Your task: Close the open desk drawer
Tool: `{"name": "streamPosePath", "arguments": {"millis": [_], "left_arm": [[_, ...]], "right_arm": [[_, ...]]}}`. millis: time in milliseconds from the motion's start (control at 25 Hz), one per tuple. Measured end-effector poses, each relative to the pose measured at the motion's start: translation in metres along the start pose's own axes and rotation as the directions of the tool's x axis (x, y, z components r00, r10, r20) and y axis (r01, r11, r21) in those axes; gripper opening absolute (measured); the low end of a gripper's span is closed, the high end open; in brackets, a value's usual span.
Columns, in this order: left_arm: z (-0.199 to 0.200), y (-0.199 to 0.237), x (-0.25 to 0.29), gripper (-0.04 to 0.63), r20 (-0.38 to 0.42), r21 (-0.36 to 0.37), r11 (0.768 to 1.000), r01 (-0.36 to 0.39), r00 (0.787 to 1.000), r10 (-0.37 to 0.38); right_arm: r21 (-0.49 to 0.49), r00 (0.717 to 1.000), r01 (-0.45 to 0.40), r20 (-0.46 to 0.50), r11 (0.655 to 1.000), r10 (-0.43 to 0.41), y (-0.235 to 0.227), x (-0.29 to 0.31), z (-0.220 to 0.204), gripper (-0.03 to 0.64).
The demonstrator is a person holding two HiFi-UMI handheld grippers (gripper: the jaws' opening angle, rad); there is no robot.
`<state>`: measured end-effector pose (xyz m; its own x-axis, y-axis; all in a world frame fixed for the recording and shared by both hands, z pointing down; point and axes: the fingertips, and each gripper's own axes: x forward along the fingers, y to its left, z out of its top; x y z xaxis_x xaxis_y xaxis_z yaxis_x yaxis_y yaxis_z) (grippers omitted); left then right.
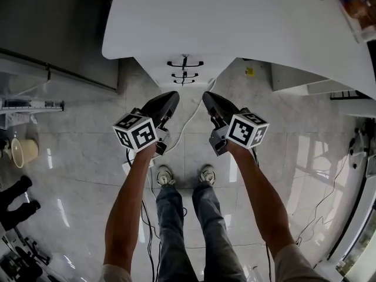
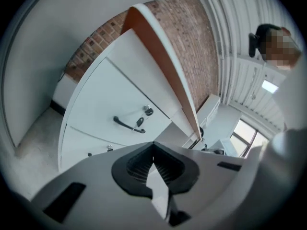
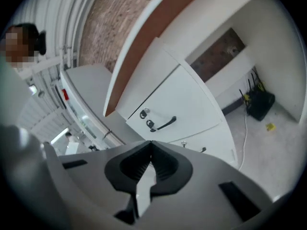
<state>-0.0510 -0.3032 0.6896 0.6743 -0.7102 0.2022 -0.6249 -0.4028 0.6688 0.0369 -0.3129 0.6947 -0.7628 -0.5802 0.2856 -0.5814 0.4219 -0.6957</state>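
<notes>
Both left gripper (image 1: 175, 94) and right gripper (image 1: 205, 94) are held shut and empty, clear of the drawers (image 1: 184, 69) ahead, since these already look flush.

this looks like an office. straight ahead of both pairs of jaws stands a white three-drawer pedestal with black bar handles (image 1: 184, 75), with a small metal key lock (image 2: 148, 110) on its top drawer. it is tucked under a broad white curved desk top with a brown edge (image 1: 235, 22). above the jaws, behind the desk, rises a red brick wall (image 2: 187, 37). low to the right of the right-hand jaws, a small black box with cables (image 3: 259, 104) sits under the desk. beneath the jaws spreads a glossy pale tiled floor (image 1: 76, 157) with a thin white cable (image 1: 191, 117) trailing across it. more white furniture panels (image 1: 299, 75) stand further right.
</notes>
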Motion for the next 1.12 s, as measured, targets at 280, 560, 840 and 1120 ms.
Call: {"name": "streamPosePath", "arguments": {"millis": [280,560,840,1120], "left_arm": [[0.040,-0.065,-0.040,0.012,0.108,0.524,0.813,-0.254,0.967,0.232],[0.071,-0.123,-0.057,0.012,0.180,0.463,0.851,-0.248,0.966,0.184],[0.083,-0.213,-0.099,0.012,0.176,0.510,0.826,-0.240,0.969,0.173],[0.097,-0.316,-0.144,0.012,0.166,0.553,0.796,-0.245,0.969,0.183]], "right_arm": [[-0.533,0.977,0.215,0.122,0.818,-0.176,0.060,-0.060,0.039,0.018],[-0.576,0.959,0.283,0.197,0.767,-0.205,0.099,-0.105,0.060,0.018],[-0.576,0.950,0.306,0.237,0.758,-0.203,0.165,-0.174,0.083,0.018],[-0.584,0.966,0.250,0.200,0.773,-0.162,0.249,-0.259,0.096,0.018]]}}
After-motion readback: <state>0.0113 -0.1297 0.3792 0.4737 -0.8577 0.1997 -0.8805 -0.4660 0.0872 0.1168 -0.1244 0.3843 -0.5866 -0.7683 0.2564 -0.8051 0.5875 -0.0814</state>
